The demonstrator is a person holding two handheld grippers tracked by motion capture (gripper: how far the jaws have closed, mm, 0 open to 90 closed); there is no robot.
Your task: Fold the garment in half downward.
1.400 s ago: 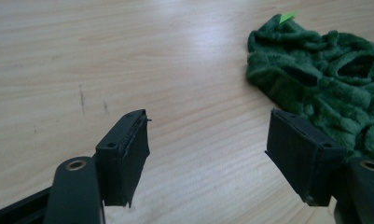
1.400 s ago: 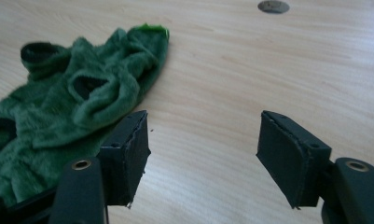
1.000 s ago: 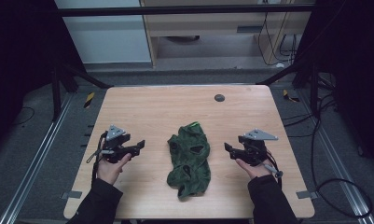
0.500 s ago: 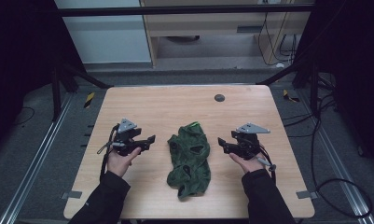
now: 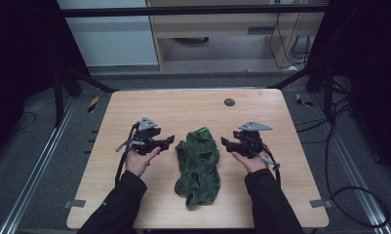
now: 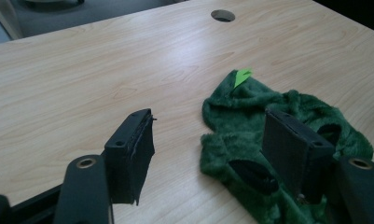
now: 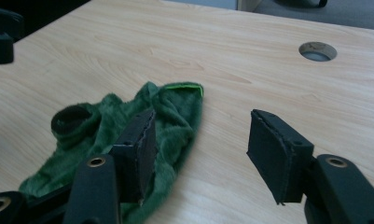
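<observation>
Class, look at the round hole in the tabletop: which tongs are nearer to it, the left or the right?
Right. The right tongs sit just below the hole, almost in line with it. The left tongs lie farther off to its left, across the green cloth.

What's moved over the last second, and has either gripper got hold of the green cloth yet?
Both grippers have closed in on the green fleece garment from either side and moved up the table: the left gripper from its left, the right gripper from its right. The jaws of both have just been closing a little but stand open, with nothing between them. Neither touches the garment, which lies crumpled as before on the table.
</observation>
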